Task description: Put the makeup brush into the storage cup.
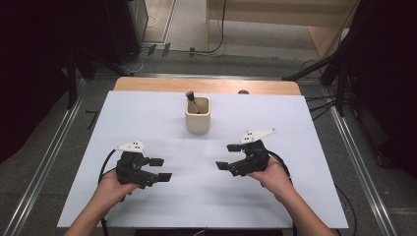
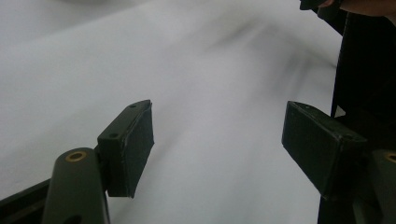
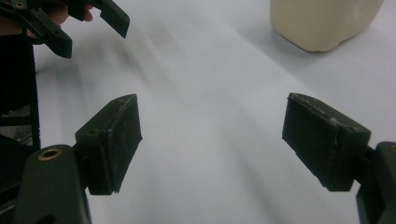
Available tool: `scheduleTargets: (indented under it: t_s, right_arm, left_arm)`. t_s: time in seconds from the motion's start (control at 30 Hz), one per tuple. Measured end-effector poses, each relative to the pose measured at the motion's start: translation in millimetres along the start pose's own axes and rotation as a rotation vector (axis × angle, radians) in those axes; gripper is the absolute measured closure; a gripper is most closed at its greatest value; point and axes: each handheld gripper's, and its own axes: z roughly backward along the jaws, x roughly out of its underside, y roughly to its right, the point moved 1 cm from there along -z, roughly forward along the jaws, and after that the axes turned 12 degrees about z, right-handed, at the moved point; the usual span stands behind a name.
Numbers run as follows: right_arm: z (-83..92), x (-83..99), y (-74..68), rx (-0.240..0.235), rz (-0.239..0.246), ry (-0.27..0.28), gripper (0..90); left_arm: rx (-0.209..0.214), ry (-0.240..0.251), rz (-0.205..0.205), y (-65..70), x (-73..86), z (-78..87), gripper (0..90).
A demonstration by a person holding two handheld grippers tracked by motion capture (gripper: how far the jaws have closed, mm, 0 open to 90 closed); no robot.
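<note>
A cream square cup [image 1: 197, 115] stands upright on the white table [image 1: 147, 118], behind the middle, with a dark brush-like tool [image 1: 191, 100] leaning inside it. My left gripper [image 1: 161, 169] hovers low over the front left of the table, open and holding nothing. My right gripper [image 1: 227, 156] is at the front right, also open and holding nothing, with its jaws pointing left toward the other gripper. In the right gripper view the cup [image 3: 322, 21] sits at the top right, beyond the spread fingers [image 3: 112, 140], and the left gripper [image 3: 88, 25] shows at the top left.
A wooden strip [image 1: 206, 85] runs along the table's far edge. Metal rails [image 1: 359, 162] flank both sides of the table. Dark stands and cables lie on the floor behind. The person's hands [image 1: 275, 179] enter from the bottom edge.
</note>
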Motion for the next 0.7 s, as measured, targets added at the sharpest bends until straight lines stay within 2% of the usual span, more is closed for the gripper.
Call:
scheduleTargets:
  t_s: [0.7]
  right_arm:
    - [24.1,25.6,5.2,0.033,-0.019,-0.013,20.4]
  left_arm:
    - [-0.005,-0.007,-0.010,0.6,0.6,-1.2,25.7]
